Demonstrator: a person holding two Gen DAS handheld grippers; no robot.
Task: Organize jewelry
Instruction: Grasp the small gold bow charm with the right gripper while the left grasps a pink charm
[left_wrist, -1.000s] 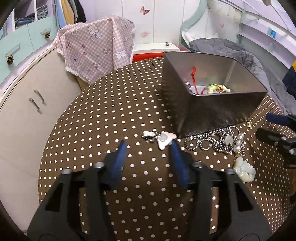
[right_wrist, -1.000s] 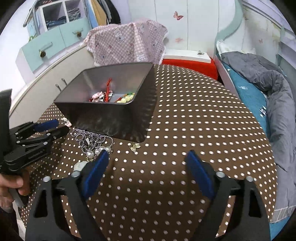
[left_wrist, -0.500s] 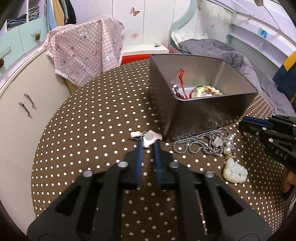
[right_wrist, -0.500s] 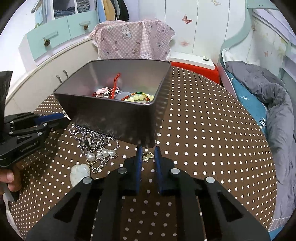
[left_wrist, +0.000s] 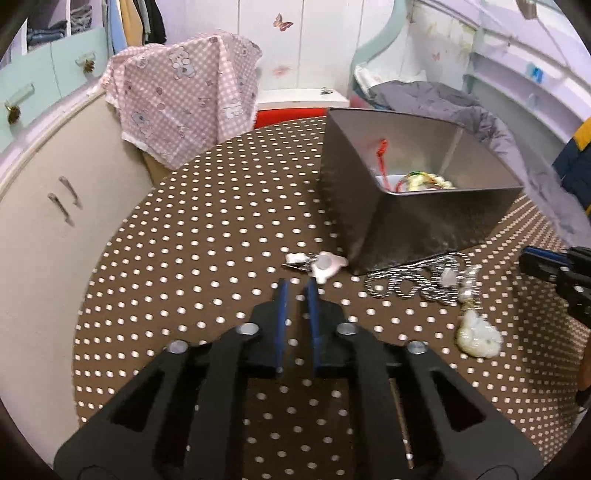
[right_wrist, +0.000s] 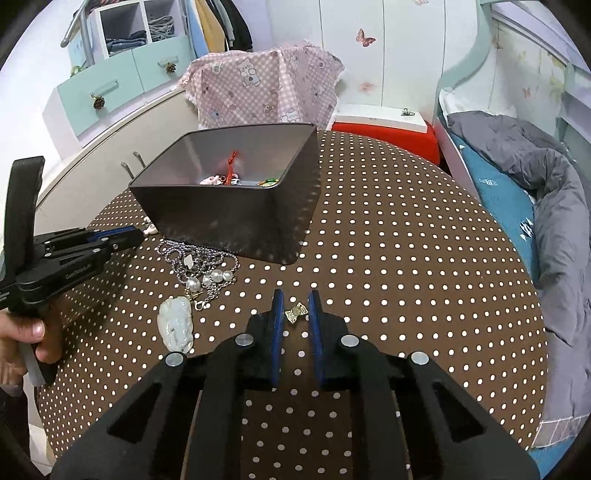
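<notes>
A dark metal box (left_wrist: 424, 206) (right_wrist: 229, 214) with several jewelry pieces inside stands on the brown dotted table (left_wrist: 207, 236). A white flower clip (left_wrist: 321, 266) lies by the box corner, just ahead of my left gripper (left_wrist: 297, 286), whose jaws are nearly shut and empty. A silver chain with pearls (left_wrist: 424, 282) (right_wrist: 201, 267) and a white jade pendant (left_wrist: 478, 334) (right_wrist: 176, 326) lie in front of the box. A small gold bow earring (right_wrist: 296, 313) sits between the narrow jaws of my right gripper (right_wrist: 296, 299), on the cloth.
A pink checked cloth (right_wrist: 258, 88) drapes a chair behind the table. A beige cabinet (left_wrist: 44, 221) stands left. A bed with a grey quilt (right_wrist: 546, 192) lies right. A red and white stool (right_wrist: 384, 122) stands beyond the table.
Both grippers closed from wide open to a narrow gap. The right gripper came down around the gold bow earring. The left gripper pulled back slightly from the flower clip.
</notes>
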